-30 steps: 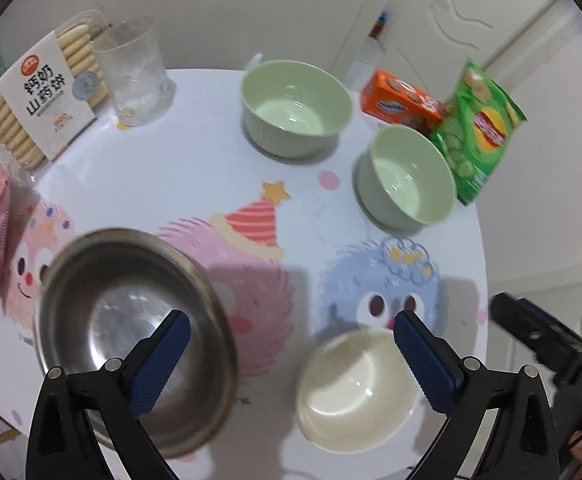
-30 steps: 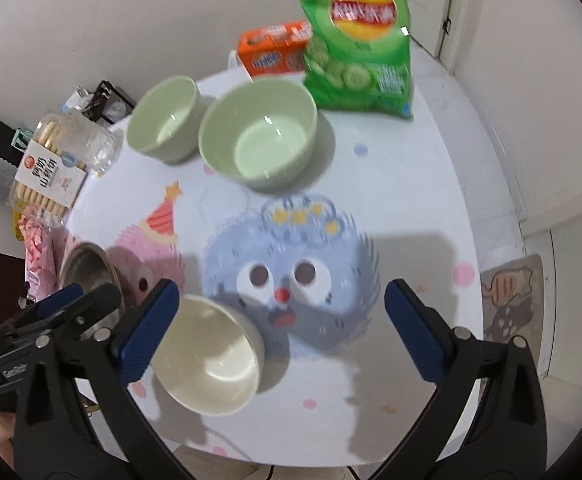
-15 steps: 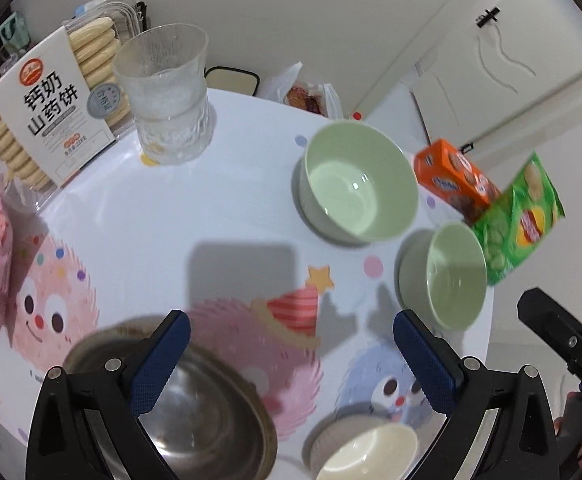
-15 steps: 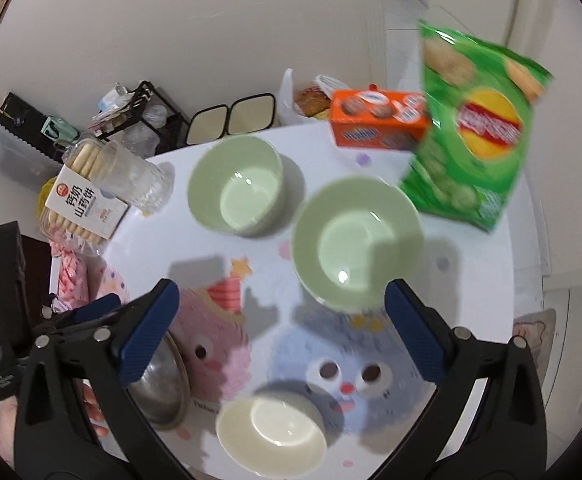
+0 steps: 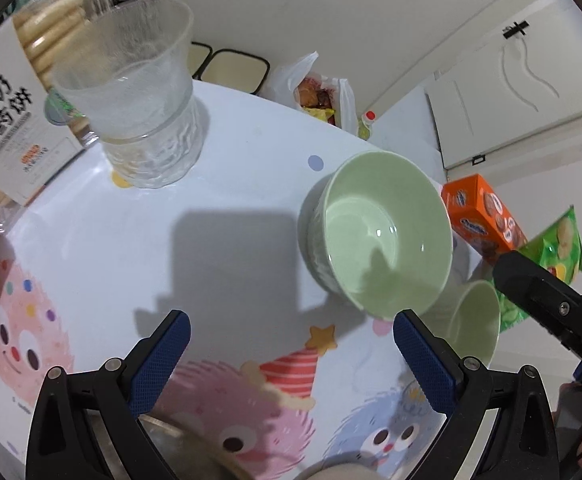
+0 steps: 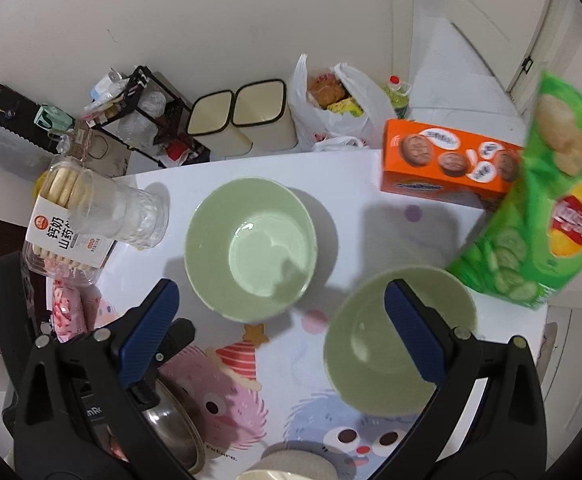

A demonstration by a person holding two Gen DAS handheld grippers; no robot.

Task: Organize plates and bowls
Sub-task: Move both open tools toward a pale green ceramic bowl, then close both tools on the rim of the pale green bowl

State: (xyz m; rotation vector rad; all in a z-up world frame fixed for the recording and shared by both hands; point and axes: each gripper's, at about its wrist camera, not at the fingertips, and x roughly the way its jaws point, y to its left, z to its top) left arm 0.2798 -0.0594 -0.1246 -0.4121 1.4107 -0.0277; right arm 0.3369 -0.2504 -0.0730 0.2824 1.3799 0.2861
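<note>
Left fingers spread wide, empty, above table, right fingers likewise, over green bowls

Pale green bowls sit on a white table printed with pink and blue monsters.
</note>
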